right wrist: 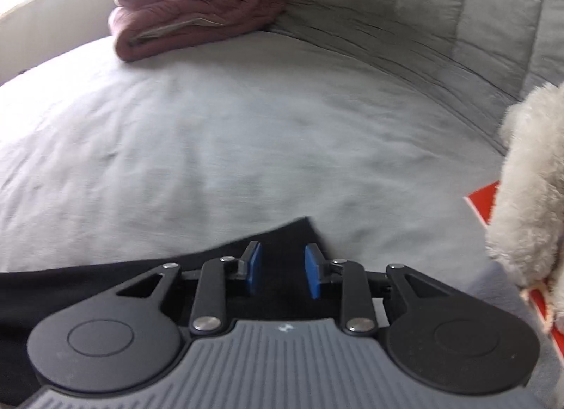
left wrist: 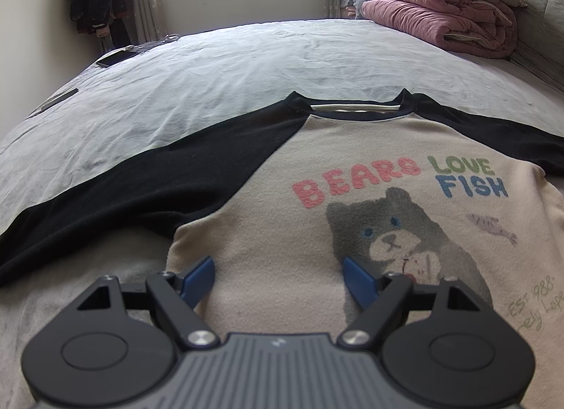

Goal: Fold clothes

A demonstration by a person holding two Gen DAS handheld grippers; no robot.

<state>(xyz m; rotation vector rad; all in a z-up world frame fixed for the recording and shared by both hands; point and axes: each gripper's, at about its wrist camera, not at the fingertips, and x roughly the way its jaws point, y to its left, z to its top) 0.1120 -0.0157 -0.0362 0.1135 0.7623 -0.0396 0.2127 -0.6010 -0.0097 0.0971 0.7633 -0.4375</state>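
Observation:
A cream sweatshirt (left wrist: 282, 218) with black raglan sleeves and a grey bear print lies flat, front up, on the grey bed sheet (left wrist: 218, 67). Its left black sleeve (left wrist: 148, 183) stretches out toward the left. My left gripper (left wrist: 278, 268) hovers wide open over the lower left of the cream body, nothing between its blue pads. In the right wrist view, my right gripper (right wrist: 283, 261) stands partly open over the end of the black sleeve (right wrist: 282, 236), whose cuff corner pokes out just beyond the pads. The pads do not press on the cloth.
A folded pink quilt (left wrist: 440, 18) and pillows sit at the far right of the bed. A phone (left wrist: 118, 56) and a cable lie near the far left edge. A fluffy white item (right wrist: 528, 190) on something red (right wrist: 481, 201) lies at the right.

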